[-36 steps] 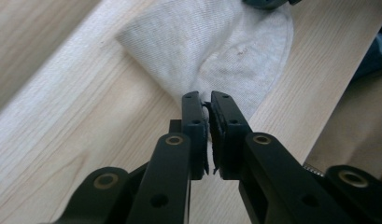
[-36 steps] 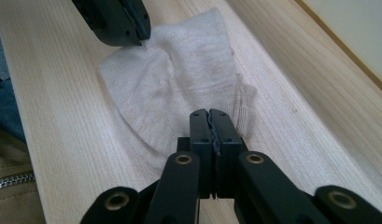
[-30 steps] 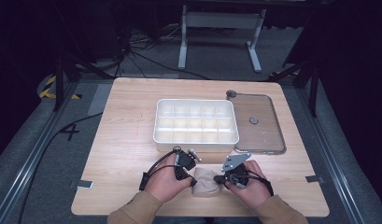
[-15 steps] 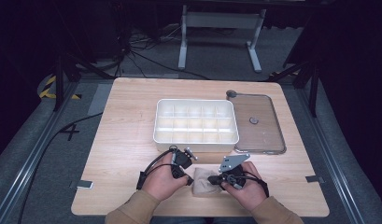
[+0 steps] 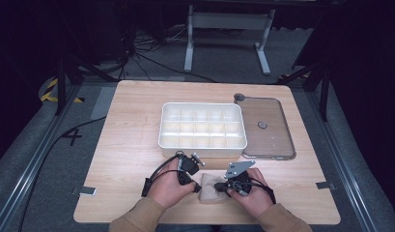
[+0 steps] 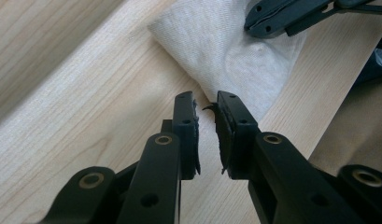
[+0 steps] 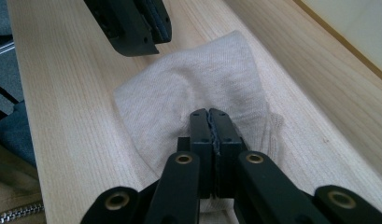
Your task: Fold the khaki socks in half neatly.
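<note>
The right gripper (image 7: 211, 114) is clamped on the small beige knitted cloth (image 7: 202, 88), whose free edge lies just beyond the slightly parted left gripper (image 6: 206, 100).

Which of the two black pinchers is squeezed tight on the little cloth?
The right gripper: its jaws are pressed together, pinching the beige cloth. The left gripper has a gap between its jaws and holds nothing.

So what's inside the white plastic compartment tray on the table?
The white plastic compartment tray looks empty: its visible cells are bare. The near wall hides the floors of the nearest row.
</note>
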Demonstrator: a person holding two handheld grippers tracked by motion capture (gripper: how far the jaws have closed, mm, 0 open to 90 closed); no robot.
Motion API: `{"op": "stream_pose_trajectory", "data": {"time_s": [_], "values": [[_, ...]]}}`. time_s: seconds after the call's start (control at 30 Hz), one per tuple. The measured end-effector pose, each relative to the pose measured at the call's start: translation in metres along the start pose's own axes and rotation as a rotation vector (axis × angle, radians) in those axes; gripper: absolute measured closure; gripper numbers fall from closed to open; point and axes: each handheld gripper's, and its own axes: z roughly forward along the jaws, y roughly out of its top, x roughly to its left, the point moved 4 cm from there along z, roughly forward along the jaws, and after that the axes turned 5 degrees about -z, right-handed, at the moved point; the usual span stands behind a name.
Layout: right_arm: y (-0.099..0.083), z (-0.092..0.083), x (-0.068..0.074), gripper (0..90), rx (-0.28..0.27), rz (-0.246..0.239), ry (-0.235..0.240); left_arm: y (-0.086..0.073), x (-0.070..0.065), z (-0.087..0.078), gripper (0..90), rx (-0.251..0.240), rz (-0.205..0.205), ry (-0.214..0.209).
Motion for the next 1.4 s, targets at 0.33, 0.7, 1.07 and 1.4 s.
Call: {"op": "stream_pose_trajectory", "data": {"time_s": [0.33,0.7,1.07,1.4], "values": [[-0.001,0.000,-0.001,89.6,-0.004,0.003,0.005,-0.001,-0.002,0.007,73.6,0.019,-0.015,-0.024],[-0.001,0.000,-0.001,89.5,-0.005,-0.005,0.004,-0.001,-0.001,0.008,88.9,0.040,0.003,-0.040],[-0.001,0.001,0.000,89.5,-0.002,-0.004,0.001,0.003,-0.004,0.002,89.9,-0.019,0.024,-0.025],[0.000,0.002,0.002,89.4,-0.012,-0.013,0.002,0.007,-0.013,-0.005,90.0,-0.080,0.075,-0.023]]}}
